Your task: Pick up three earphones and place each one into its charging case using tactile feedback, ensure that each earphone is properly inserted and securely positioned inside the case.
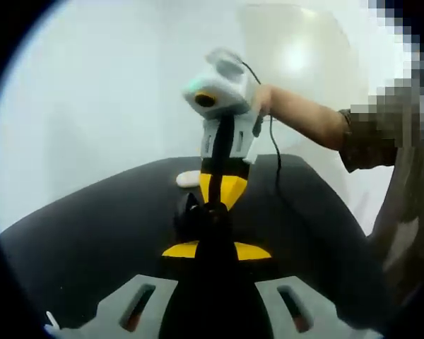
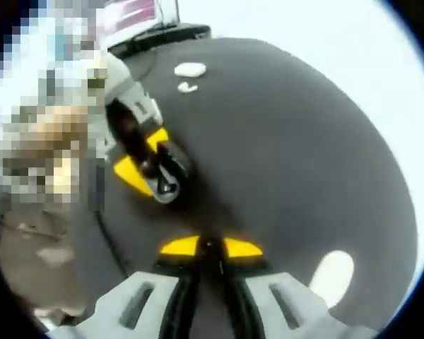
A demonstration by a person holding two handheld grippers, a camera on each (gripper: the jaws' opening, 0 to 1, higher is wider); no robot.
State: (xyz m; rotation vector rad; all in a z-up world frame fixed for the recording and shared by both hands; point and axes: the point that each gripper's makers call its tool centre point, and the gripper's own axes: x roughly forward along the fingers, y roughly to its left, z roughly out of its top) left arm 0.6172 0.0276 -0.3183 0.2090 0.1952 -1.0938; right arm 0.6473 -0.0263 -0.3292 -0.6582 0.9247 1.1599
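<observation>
On the round black matte table [image 2: 290, 141], the left gripper [image 1: 216, 250] pinches a small black charging case [image 1: 198, 215] between its yellow-tipped jaws. The right gripper [image 2: 210, 247] has its yellow tips pressed together, nothing visible between them. A white oval case [image 2: 190, 69] and a white earphone [image 2: 187, 87] lie at the far edge; another white oval case [image 2: 331, 277] sits near right.

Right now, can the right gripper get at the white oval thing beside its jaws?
Probably yes: the white oval lies on bare table close beside the right gripper, nothing between them.
</observation>
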